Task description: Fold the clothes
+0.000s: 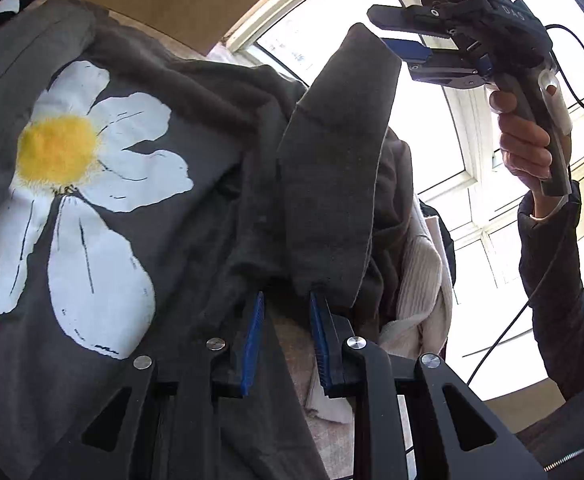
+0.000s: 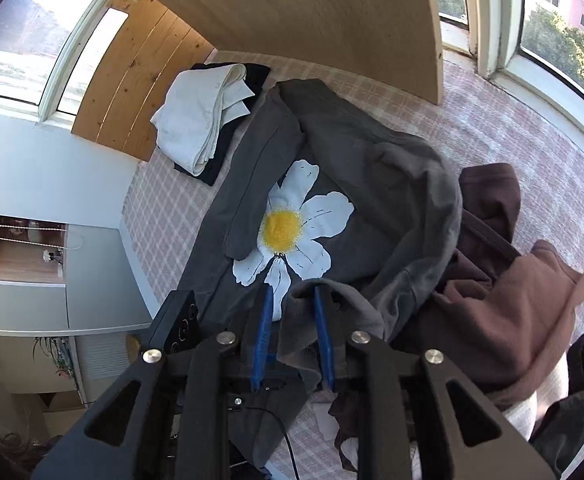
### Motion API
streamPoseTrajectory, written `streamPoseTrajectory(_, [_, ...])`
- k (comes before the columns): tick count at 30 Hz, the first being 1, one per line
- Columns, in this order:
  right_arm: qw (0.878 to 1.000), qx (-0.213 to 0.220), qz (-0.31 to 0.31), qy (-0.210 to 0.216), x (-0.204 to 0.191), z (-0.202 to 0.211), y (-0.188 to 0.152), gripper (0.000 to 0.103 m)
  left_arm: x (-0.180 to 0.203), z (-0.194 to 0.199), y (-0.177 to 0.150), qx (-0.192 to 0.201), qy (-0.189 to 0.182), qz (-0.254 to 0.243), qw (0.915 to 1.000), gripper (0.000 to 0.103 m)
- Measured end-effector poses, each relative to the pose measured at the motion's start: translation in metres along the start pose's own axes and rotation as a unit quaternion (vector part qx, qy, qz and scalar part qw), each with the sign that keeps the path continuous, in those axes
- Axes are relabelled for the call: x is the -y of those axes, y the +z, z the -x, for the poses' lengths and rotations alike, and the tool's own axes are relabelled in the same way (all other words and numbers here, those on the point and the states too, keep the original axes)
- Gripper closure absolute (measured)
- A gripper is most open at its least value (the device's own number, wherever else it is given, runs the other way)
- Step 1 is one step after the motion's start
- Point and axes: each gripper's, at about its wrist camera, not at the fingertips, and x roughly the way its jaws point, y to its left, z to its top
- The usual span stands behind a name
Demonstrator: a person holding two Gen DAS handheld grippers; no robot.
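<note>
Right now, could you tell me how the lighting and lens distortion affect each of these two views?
Left wrist view: the window behind is blown out to white, so the right gripper and the grey flower shirt sit backlit and dim. Right wrist view: even daylight, the shirt's flower print crisp, trees visible outside. Both views: fisheye bends frames and the wooden headboard into curves, with dark corners.

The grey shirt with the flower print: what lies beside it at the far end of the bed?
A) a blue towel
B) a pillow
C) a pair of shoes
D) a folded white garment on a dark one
D: beyond the grey shirt, a folded white garment rests on a dark one.
</note>
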Motion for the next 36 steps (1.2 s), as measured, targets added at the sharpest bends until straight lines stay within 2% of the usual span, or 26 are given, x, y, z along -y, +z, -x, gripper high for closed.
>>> streamPoseTrajectory(2, [1.0, 0.0, 0.015, -0.019, 0.0, -0.003, 0.01, 0.077, -0.003, 0.005, -0.004, 0.006, 0.019, -0.003, 0.9998, 0.082])
streamPoseTrajectory(6, [0.999, -0.003, 0.034, -0.028, 0.011, 0.008, 0.012, 0.07, 0.0, 0.013, -0.003, 0.016, 0.031, -0.002, 0.9994, 0.08])
streamPoseTrajectory(7, [0.998, -0.004, 0.04, -0.055, 0.015, 0.009, 0.011, 0.063, 0.003, 0.014, -0.002, 0.017, 0.036, -0.01, 0.9992, 0.078])
streamPoseTrajectory(9, [0.991, -0.022, 0.036, -0.126, 0.027, 0.002, 0.009, 0.061, 0.008, 0.013, 0.002, 0.019, 0.054, -0.026, 0.998, 0.077])
streamPoseTrajectory(10, [0.991, -0.031, 0.02, -0.126, 0.034, -0.002, 0.009, 0.061, 0.009, 0.012, 0.004, 0.016, 0.055, -0.029, 0.998, 0.076])
streamPoseTrajectory(13, [0.994, -0.047, -0.043, -0.089, 0.054, -0.014, 0.012, 0.061, 0.01, 0.007, 0.009, 0.011, 0.062, -0.037, 0.9973, 0.076])
streamPoseTrajectory(18, [0.988, -0.066, -0.126, -0.067, 0.059, -0.036, 0.015, 0.061, 0.012, 0.007, 0.011, 0.011, 0.083, -0.063, 0.9944, 0.076])
streamPoseTrajectory(20, [0.983, -0.072, -0.138, -0.096, 0.055, -0.045, 0.017, 0.061, 0.012, 0.01, 0.012, 0.009, 0.087, -0.071, 0.9936, 0.075])
streamPoseTrajectory(22, [0.979, -0.068, -0.131, -0.143, 0.049, -0.048, 0.022, 0.061, 0.011, 0.012, 0.012, 0.008, 0.092, -0.078, 0.9927, 0.074])
streamPoseTrajectory(24, [0.973, -0.068, -0.086, -0.202, 0.036, -0.049, 0.028, 0.061, 0.011, 0.014, 0.013, 0.006, 0.096, -0.085, 0.9917, 0.074])
streamPoseTrajectory(25, [0.967, -0.065, -0.031, -0.244, 0.021, -0.05, 0.031, 0.061, 0.011, 0.016, 0.013, 0.006, 0.098, -0.088, 0.9913, 0.074])
streamPoseTrajectory(27, [0.949, -0.068, 0.103, -0.29, -0.008, -0.059, 0.03, 0.061, 0.008, 0.016, 0.016, 0.003, 0.096, -0.085, 0.9917, 0.074])
streamPoseTrajectory(28, [0.934, -0.072, 0.17, -0.306, -0.022, -0.065, 0.029, 0.061, 0.006, 0.015, 0.017, 0.001, 0.095, -0.084, 0.992, 0.074])
streamPoseTrajectory(29, [0.924, -0.084, 0.211, -0.309, -0.029, -0.071, 0.028, 0.061, 0.006, 0.014, 0.018, -0.002, 0.098, -0.086, 0.9915, 0.074])
streamPoseTrajectory(34, [0.905, -0.177, 0.279, -0.266, -0.024, -0.101, 0.022, 0.061, 0.003, 0.015, 0.022, -0.013, 0.097, -0.089, 0.9912, 0.074])
streamPoseTrajectory(36, [0.898, -0.195, 0.294, -0.262, -0.018, -0.106, 0.016, 0.061, 0.002, 0.016, 0.022, -0.014, 0.098, -0.092, 0.9908, 0.073])
